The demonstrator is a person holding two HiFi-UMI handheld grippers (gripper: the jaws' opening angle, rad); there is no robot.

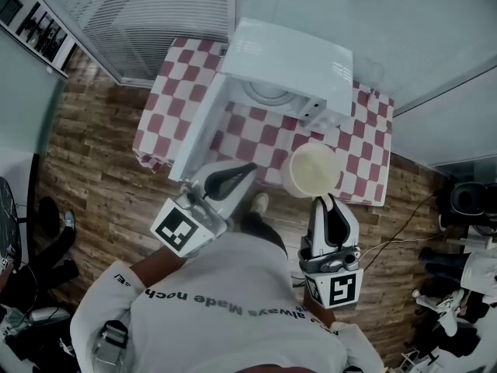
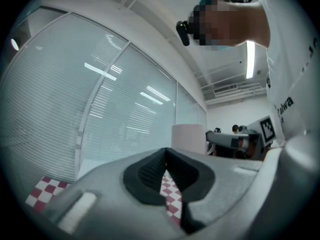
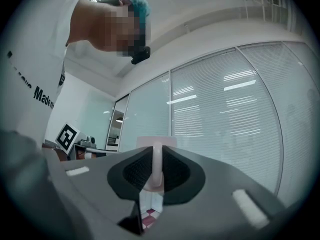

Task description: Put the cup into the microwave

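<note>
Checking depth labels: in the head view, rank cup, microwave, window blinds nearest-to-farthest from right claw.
1. cup: in the right claw, gripped by its handle.
2. microwave: ahead on the table, door open.
3. window blinds: beyond the table, upper left.

Cool, even light fills my feeds, from long ceiling strip lamps (image 2: pixel 250 59) whose reflections streak the glass wall with white slatted blinds (image 2: pixel 125 119). Glare spots the glossy white microwave (image 1: pixel 342 72); the cream round cup (image 1: pixel 313 169) looks slightly washed out. Both gripper views bend into black corners (heavy fisheye), their near grey foreground soft. Shadows are faint.
</note>
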